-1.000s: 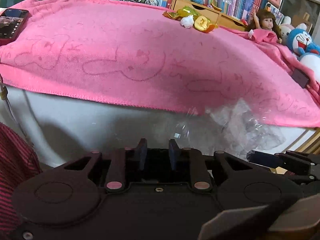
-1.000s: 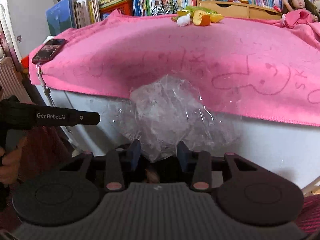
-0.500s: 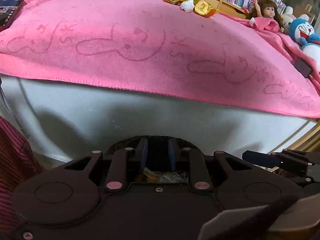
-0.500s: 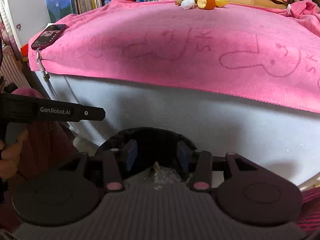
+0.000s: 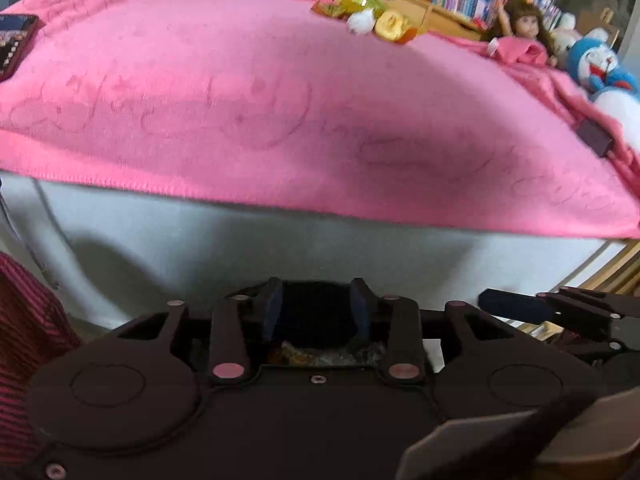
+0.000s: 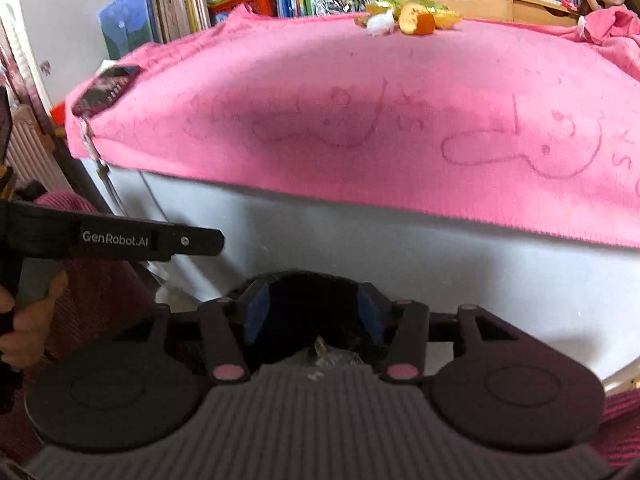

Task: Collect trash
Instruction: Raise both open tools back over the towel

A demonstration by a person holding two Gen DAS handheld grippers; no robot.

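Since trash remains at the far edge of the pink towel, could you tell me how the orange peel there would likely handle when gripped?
The orange peel looks like a curled, hollow shell, so it would probably be light and flex or crush under the fingers. Lying among wrappers and a white wad, it may drag them along.

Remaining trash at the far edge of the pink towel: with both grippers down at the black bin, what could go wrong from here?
1. The trash pile lies at the towel's far edge; a long reach may drag the towel or push scraps off the back.
2. The phone sits on the towel's corner overhang; a tugged towel could drop it.
3. Both grippers, left and right, are opening with nothing between them over one bin, close enough to collide.
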